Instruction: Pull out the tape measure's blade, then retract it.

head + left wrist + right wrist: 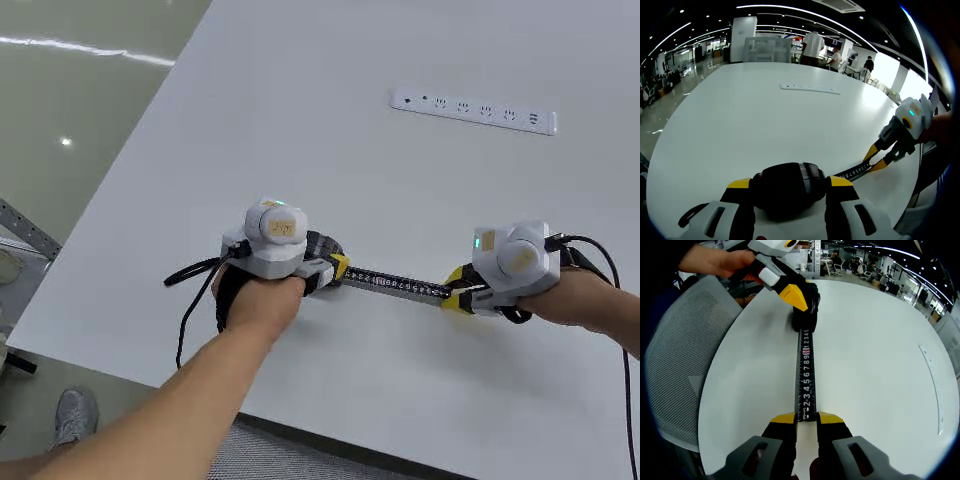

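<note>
Jaws of the left gripper (325, 266) are closed around the tape measure case (322, 252). In the left gripper view the two yellow-tipped jaws of that gripper (790, 186) press against opposite sides of the black case (787, 189), which rests on the bench (740, 115) near its front edge.

The blade (395, 284) runs out of the case to the right, lying flat just above the bench surface with its printed numerals facing up. In the right gripper view the blade (806, 375) extends straight from the case (805, 310) to the jaws.

The right gripper (456, 291) pinches the free end of the blade between its yellow tips. In its own view the jaws of the right gripper (806, 418) are pressed together on the blade tip.

Surface: the bench (300, 130) is white, matte and rounded at the corners. A white power strip (472, 110) lies flat on it, well apart from the grippers, toward the far right.

Room: a glossy floor (80, 100) lies left of the bench. A grey mesh chair (685, 340) stands at the bench edge. The left gripper view shows an open-plan hall with ceiling light strips (790, 9) and people (815, 46) standing beyond the far end.
</note>
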A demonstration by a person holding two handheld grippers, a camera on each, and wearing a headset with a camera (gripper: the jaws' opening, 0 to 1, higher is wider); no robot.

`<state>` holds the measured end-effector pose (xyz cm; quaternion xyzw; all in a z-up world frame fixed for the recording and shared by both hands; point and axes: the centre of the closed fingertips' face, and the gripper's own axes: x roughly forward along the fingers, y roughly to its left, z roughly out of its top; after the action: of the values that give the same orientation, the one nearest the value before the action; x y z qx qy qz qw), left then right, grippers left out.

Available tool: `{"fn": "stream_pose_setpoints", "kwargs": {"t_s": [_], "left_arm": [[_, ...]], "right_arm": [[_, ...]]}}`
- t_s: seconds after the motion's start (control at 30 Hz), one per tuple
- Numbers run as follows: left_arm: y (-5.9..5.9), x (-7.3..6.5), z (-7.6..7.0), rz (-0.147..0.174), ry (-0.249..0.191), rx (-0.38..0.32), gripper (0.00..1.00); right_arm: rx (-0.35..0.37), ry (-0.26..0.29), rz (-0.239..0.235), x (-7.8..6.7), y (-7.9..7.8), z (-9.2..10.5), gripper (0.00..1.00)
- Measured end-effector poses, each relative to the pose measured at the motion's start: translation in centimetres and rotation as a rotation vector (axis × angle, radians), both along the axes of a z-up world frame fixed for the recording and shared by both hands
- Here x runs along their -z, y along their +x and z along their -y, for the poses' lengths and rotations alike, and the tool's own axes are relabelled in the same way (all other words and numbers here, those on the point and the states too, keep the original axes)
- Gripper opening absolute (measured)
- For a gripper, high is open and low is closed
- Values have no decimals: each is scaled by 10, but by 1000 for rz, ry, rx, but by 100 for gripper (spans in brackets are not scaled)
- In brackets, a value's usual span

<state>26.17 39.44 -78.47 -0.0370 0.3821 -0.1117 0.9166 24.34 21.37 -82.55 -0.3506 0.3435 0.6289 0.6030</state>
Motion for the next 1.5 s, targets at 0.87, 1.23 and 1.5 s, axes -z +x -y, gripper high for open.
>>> {"fn": "stream_pose_setpoints", "kwargs": {"t_s": [0.87, 1.23, 1.5], "left_arm": [[0, 0, 0, 8, -8, 4, 51], [0, 0, 0, 13, -14, 4, 51], [0, 0, 0, 14, -16, 5, 51]], "right_arm": [[1, 38, -17, -3, 0, -37, 11], [11, 48, -26, 0, 2, -54, 11], [11, 56, -31, 0, 3, -68, 11]]}}
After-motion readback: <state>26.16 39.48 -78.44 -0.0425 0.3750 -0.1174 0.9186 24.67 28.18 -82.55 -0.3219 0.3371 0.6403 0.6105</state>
